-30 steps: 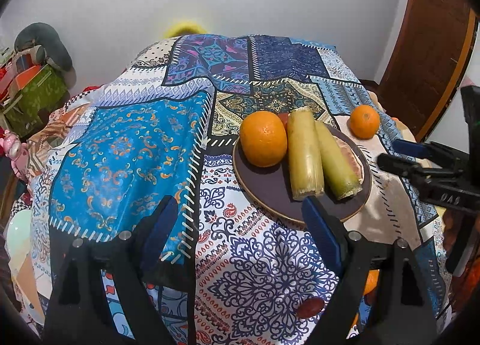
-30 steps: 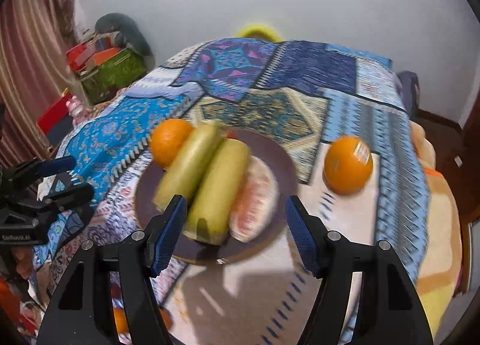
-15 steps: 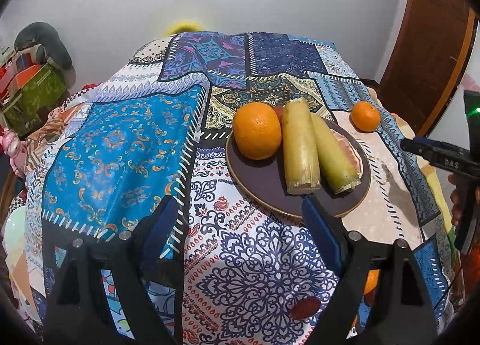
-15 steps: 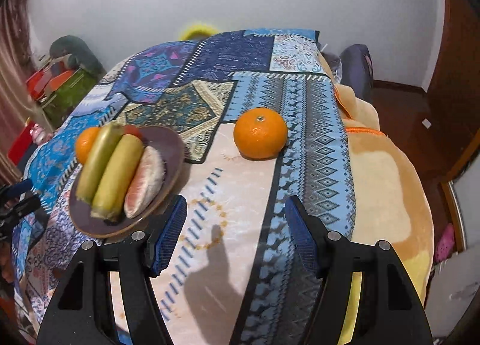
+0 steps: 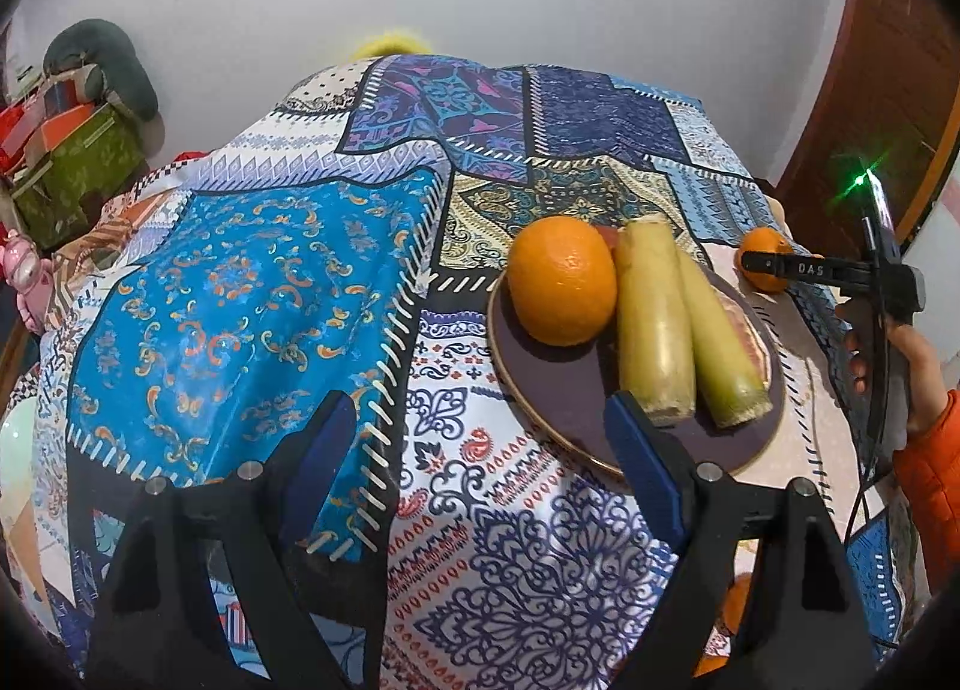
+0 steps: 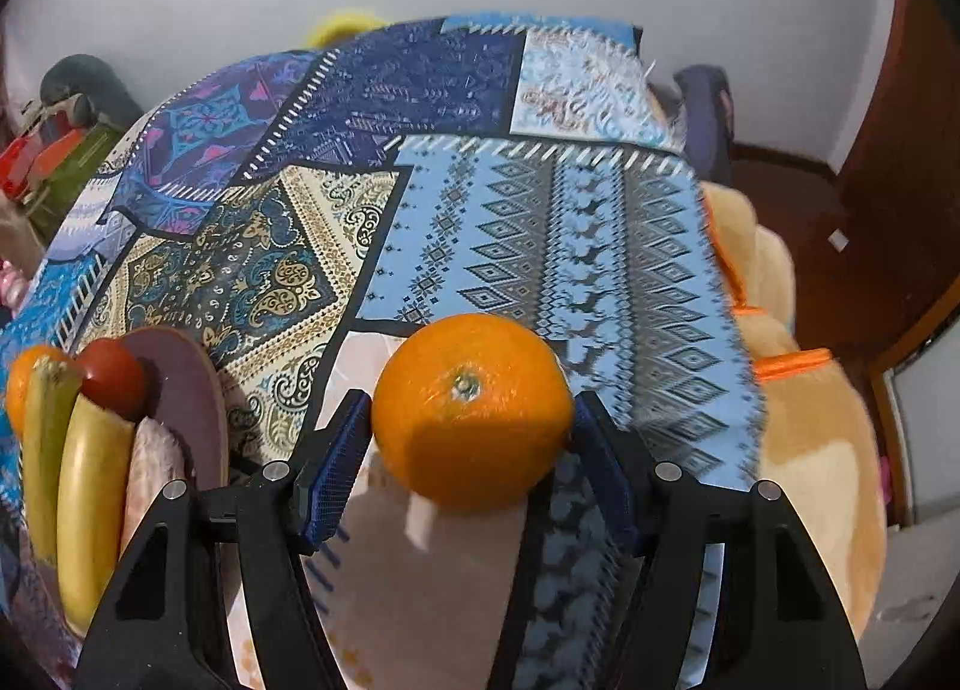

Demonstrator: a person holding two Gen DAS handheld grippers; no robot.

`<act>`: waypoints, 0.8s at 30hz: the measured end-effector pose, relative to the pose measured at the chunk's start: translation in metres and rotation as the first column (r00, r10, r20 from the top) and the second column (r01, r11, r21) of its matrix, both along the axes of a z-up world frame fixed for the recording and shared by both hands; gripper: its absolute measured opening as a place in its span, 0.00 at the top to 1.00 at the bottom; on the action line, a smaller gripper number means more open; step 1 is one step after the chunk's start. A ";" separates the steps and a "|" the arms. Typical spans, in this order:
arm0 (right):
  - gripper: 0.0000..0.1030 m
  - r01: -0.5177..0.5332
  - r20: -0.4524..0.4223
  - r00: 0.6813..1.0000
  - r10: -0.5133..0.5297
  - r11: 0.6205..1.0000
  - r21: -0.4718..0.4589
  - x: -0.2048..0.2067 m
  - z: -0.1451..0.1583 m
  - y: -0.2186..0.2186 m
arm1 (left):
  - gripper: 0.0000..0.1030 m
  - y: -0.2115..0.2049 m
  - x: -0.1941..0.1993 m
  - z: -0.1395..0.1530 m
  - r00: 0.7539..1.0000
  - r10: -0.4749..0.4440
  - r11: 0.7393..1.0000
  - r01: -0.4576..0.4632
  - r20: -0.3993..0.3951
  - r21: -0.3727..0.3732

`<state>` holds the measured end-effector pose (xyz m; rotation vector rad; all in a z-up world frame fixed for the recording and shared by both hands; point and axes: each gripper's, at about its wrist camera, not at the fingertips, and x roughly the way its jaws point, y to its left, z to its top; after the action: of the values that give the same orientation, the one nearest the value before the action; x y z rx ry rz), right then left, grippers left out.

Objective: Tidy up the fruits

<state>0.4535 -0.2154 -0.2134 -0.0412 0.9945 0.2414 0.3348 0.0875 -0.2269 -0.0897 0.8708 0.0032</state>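
Patchwork cloth [image 6: 540, 246] on worktop; right fingers [image 6: 471, 438] straddle orange [image 6: 471, 411], contact unclear. Left fingers [image 5: 486, 450] wide apart, empty.

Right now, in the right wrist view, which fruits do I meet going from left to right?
Orange on the plate → green stalk → yellow stalk → red fruit → loose orange, sitting between the right gripper fingers.
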 end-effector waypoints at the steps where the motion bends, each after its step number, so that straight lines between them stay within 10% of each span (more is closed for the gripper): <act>1: 0.37 -0.005 -0.012 1.000 0.005 1.000 -0.012 0.002 -0.004 0.002 | 0.17 0.002 0.001 -0.001 1.000 0.004 1.000 -0.004 -0.002 -0.003; 10: 0.39 -0.081 0.028 0.996 0.082 0.996 -0.026 -0.028 0.018 0.022 | 0.17 0.009 -0.009 0.009 1.000 0.018 1.000 -0.018 0.019 0.001; 17: 0.39 -0.269 0.163 0.951 0.263 0.963 0.010 -0.096 0.078 0.083 | 0.17 0.022 -0.025 0.037 0.997 0.035 0.999 -0.034 0.075 -0.010; 24: 0.39 -0.420 0.150 0.900 0.408 0.906 0.052 -0.132 0.074 0.152 | 0.17 0.041 -0.030 0.053 0.995 0.048 0.999 -0.045 0.090 -0.028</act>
<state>0.3218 -0.0635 -0.1397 -0.1931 0.8299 0.6645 0.3052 0.1281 -0.1735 -0.1334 0.7776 0.0311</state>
